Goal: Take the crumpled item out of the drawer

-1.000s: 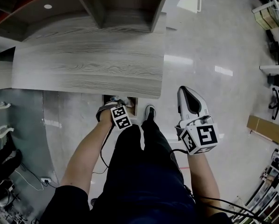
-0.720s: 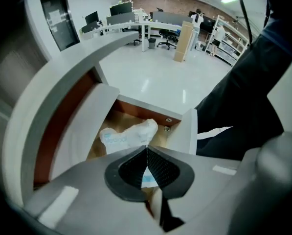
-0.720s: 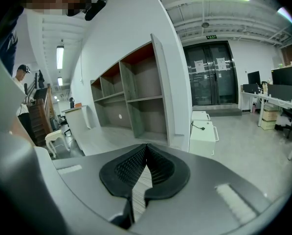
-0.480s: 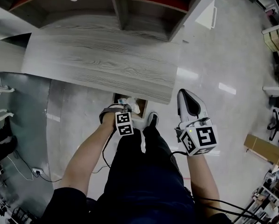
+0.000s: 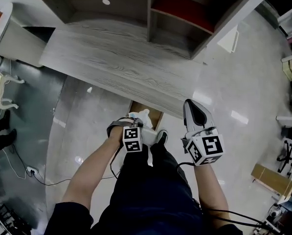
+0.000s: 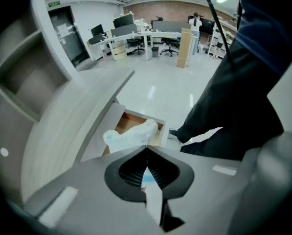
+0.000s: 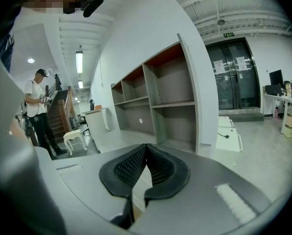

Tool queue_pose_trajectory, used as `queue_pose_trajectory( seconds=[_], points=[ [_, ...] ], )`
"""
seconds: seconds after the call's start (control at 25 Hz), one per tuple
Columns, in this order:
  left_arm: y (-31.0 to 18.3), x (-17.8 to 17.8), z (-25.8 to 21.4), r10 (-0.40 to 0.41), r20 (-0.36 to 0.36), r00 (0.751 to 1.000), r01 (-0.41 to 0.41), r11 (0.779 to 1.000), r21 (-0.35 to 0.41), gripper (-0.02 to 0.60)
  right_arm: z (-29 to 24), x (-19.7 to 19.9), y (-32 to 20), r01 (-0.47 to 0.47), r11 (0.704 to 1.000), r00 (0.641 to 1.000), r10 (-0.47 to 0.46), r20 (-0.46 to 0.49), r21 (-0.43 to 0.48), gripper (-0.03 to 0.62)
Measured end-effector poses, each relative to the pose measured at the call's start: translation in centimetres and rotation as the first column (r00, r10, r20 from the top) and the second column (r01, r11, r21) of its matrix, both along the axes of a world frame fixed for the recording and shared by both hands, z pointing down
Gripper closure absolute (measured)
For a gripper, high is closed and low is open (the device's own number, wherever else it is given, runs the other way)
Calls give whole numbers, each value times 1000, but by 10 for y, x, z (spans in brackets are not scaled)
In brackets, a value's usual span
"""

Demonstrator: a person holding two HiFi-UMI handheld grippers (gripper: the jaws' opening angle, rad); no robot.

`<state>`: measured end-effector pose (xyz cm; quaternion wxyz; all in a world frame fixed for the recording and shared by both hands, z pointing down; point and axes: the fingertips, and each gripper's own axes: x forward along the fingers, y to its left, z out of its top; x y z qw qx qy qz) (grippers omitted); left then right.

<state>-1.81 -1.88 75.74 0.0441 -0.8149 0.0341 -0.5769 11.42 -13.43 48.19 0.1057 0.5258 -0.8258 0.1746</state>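
Note:
The crumpled item [image 6: 128, 133] is a white wad, with my left gripper [image 6: 146, 146] shut on its near corner. It hangs just over the open drawer [image 6: 136, 123], whose wooden inside shows behind it. In the head view the left gripper [image 5: 137, 118] holds the crumpled item [image 5: 144, 115] in front of the drawer [image 5: 154, 116], which sticks out from under the grey wood-grain countertop [image 5: 116, 62]. My right gripper [image 5: 190, 105] is shut with nothing in it, held up to the right of the drawer. In its own view the right gripper [image 7: 146, 145] faces the shelves.
A shelf unit [image 5: 150, 9] stands behind the countertop. The person's legs and a shoe [image 5: 159, 136] are right beside the drawer. A white chair [image 5: 1, 89] and a floor cable [image 5: 38, 177] are at the left. Another person [image 7: 38, 106] stands by stairs.
The left gripper was reaching into the drawer under the countertop; now it has drawn back with the white wad showing at its tips. The head view has swung. The right gripper has kept its place.

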Motion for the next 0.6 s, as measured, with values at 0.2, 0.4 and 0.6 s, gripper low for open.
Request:
queue_pose_trajectory(
  seconds=[0.2,0.4,0.6],
  points=[
    [-15,-7,-35,-125,-68,990,127,992,26,577,-12,-11,-3,26,999,1000,-26,8,25,588],
    [-48,-12,-77,-233,-139,962,244,967,69,577,-24,-16,-8,31,998,999,-32,17,51,588],
    [-92,-17,-114,-353,-210,912,376,923,83,577,-35,-11,-15,10,998,1000,-12,29,68,588]
  ],
)
